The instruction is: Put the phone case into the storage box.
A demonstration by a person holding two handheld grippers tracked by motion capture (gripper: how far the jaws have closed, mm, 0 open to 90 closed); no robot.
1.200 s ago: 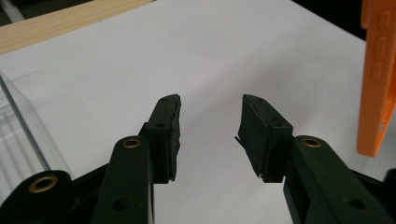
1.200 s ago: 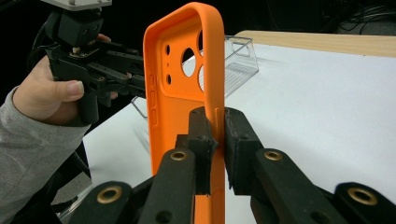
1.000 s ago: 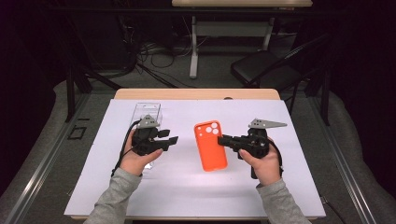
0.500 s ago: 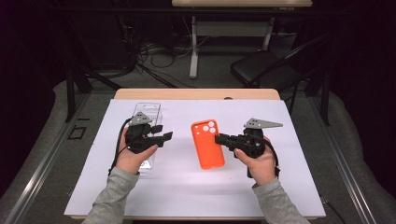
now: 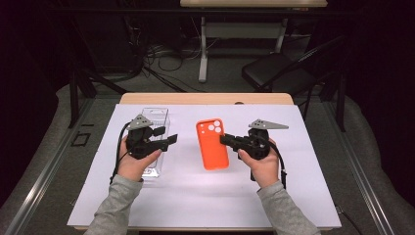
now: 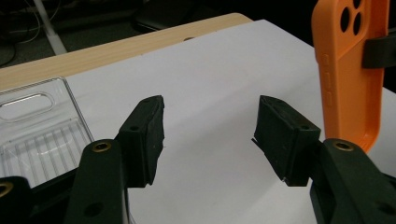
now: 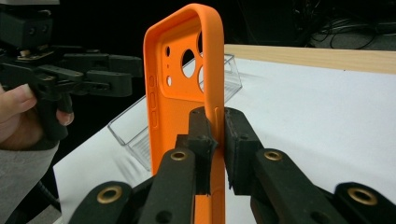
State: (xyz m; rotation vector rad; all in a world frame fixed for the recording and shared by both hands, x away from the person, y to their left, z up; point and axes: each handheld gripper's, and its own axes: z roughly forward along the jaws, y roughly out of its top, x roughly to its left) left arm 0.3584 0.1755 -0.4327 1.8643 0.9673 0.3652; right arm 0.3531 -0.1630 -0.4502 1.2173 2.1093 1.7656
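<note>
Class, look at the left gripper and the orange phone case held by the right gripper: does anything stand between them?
Nothing visible does. The left gripper stands open with nothing between its jaws, which have just been opening. Bare white sheet lies between it and the orange case, which the right gripper clamps by its edge. The clear tray sits off to the side.

left hand-held gripper (image 5: pixel 166 139) jaws apart, right hand-held gripper (image 5: pixel 226 140) clamped

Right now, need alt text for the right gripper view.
The right gripper is shut on one side wall of an orange phone case, held on edge above the white table cover. Beyond it sit a clear plastic tray and the left gripper.
</note>
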